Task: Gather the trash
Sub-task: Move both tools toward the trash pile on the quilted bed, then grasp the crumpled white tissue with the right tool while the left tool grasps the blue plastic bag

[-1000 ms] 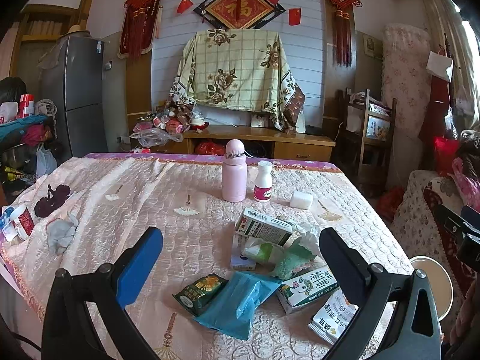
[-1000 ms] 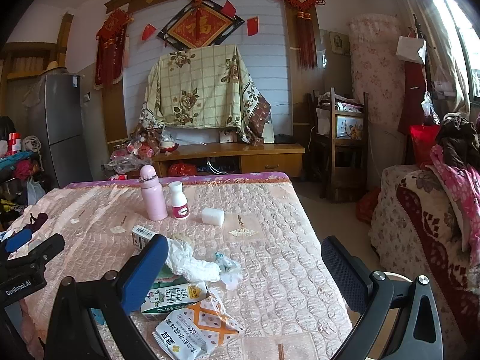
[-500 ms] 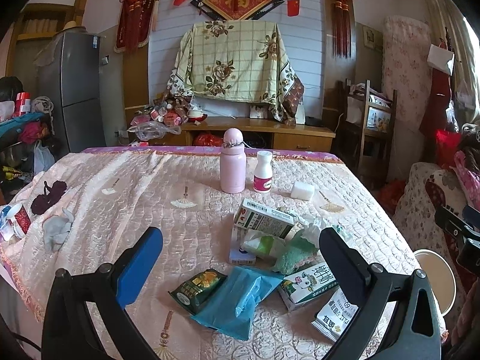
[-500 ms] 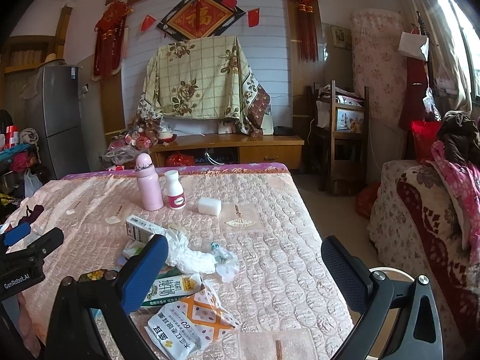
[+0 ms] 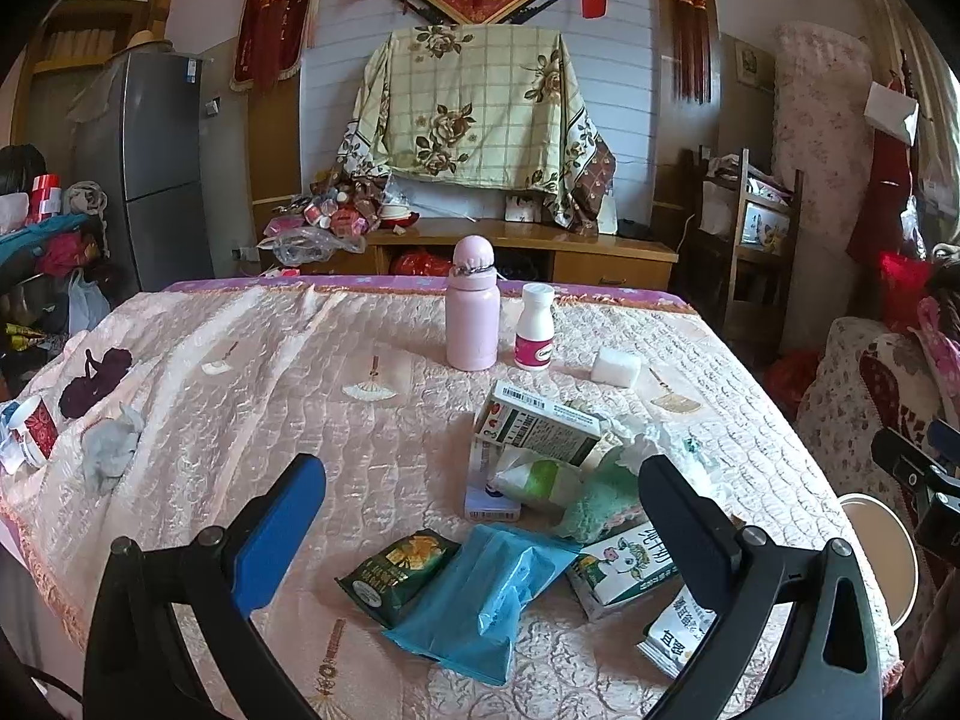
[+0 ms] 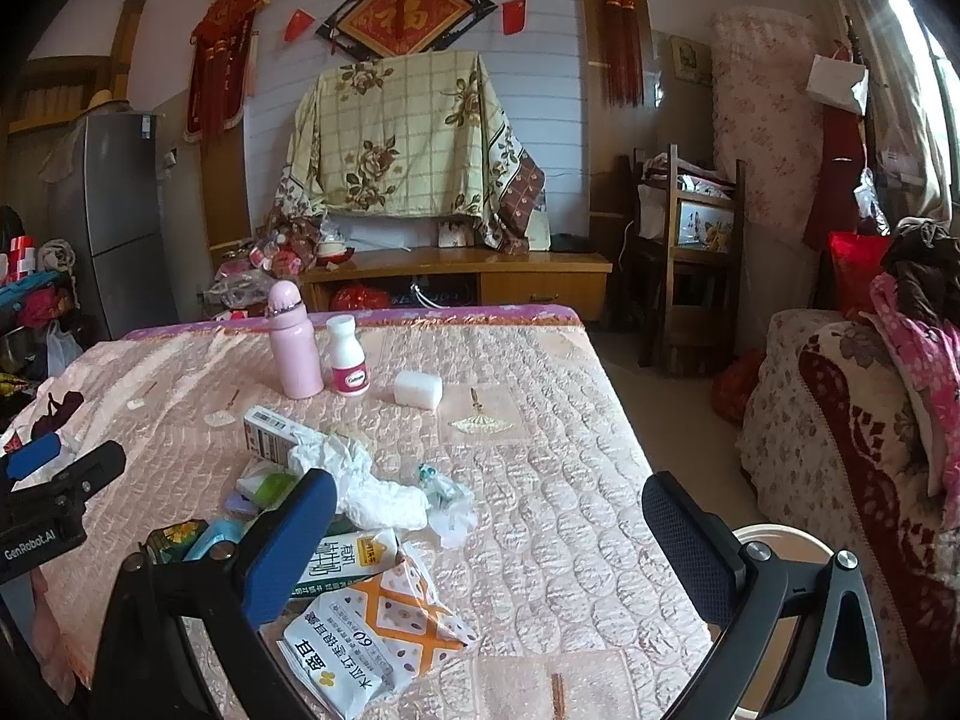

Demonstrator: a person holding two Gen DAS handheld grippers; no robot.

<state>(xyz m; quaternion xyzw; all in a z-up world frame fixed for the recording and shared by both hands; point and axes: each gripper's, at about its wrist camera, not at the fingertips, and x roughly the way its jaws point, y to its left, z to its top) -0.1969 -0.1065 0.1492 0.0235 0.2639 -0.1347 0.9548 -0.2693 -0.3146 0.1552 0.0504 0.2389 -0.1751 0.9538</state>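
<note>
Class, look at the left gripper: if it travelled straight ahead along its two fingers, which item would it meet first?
Most likely the blue plastic bag, which lies between the open fingers of the left gripper, beside the dark green snack packet. Depth is uncertain through the fisheye.

Lit by daylight from a window [image 6: 936, 72] at right, blown out to white glare. Soft shadows under items on the quilted table [image 6: 540, 480]. Sharp centrally; strong fisheye bending, black vignette in corners.

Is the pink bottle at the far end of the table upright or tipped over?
Upright. The pink bottle stands on its base on the tablecloth, cap on top, beside the small white bottle.
</note>
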